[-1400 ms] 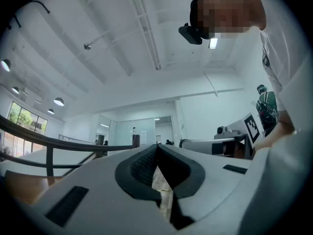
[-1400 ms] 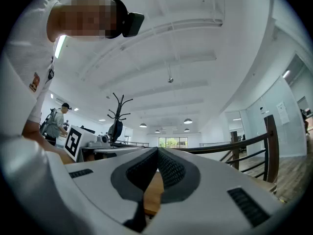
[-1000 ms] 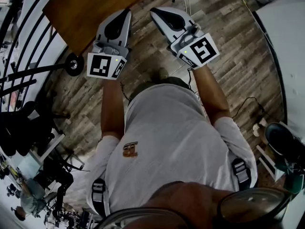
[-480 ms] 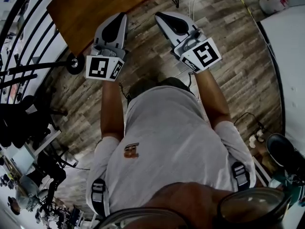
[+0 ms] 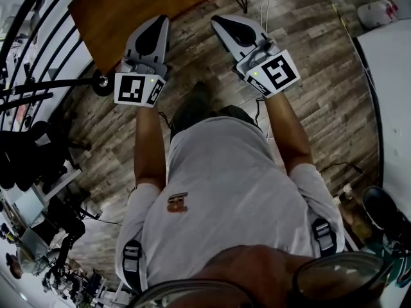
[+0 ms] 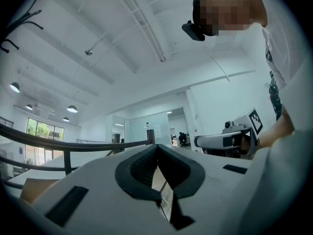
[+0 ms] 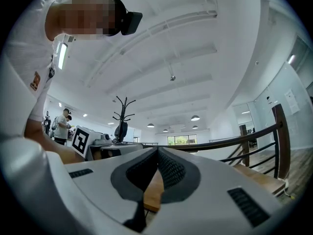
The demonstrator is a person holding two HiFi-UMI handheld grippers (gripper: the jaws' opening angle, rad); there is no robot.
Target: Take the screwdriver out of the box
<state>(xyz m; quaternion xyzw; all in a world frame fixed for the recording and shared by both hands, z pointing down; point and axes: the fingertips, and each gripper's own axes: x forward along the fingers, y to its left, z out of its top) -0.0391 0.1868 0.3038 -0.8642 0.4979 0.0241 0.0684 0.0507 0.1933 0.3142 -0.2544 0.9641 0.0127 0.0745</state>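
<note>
My left gripper [image 5: 158, 22] and right gripper [image 5: 219, 22] are clenched tight, empty, both pointing toward the wooden table [image 5: 109, 8].

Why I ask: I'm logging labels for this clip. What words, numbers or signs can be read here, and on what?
No words or numbers are legible.
Square marker on the left tool: black-and-white pattern, no text.
Square marker on the right tool: likewise a pattern only.
Orange print on the shirt: too blurred to read.
White object, far right: reddish marks, too small to read.
</note>
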